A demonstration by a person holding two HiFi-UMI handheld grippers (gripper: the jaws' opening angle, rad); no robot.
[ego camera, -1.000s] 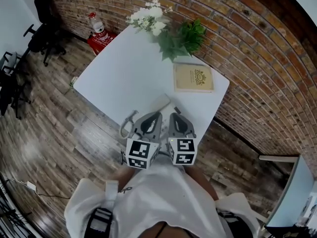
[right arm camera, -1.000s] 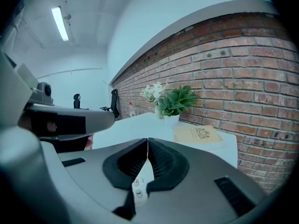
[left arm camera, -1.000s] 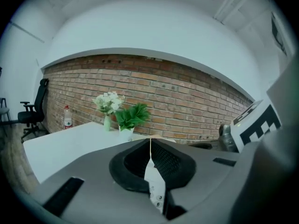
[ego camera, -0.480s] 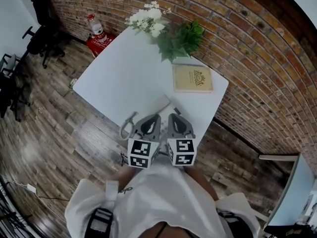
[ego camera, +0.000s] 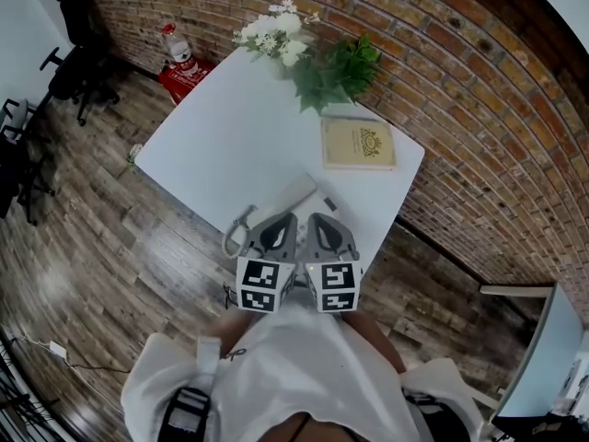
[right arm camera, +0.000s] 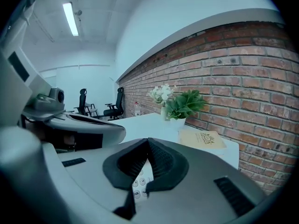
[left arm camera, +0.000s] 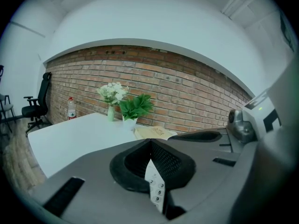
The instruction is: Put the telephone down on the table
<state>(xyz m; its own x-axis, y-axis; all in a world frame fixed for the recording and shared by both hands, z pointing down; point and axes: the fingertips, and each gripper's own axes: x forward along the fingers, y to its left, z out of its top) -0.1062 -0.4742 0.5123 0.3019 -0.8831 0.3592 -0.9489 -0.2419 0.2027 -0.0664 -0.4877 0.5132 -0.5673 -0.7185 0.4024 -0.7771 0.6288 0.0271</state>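
A white telephone (ego camera: 296,191) lies at the near edge of the white table (ego camera: 221,136), and its coiled cord (ego camera: 236,233) loops over that edge. My left gripper (ego camera: 287,215) and right gripper (ego camera: 320,215) sit side by side right over it and hide most of it. In the left gripper view my left gripper (left arm camera: 150,143) is shut, with a strip of the telephone's keypad (left arm camera: 156,185) showing through the slit under the pads. The right gripper (right arm camera: 148,142) is shut too, with keypad buttons (right arm camera: 139,182) below it. Whether either one pinches the telephone I cannot tell.
A tan book (ego camera: 359,144) lies at the table's right side. A vase of white flowers (ego camera: 276,37) and a green potted plant (ego camera: 338,70) stand at the far end by the brick wall. A water bottle (ego camera: 179,44) and black office chairs (ego camera: 78,26) are on the floor to the left.
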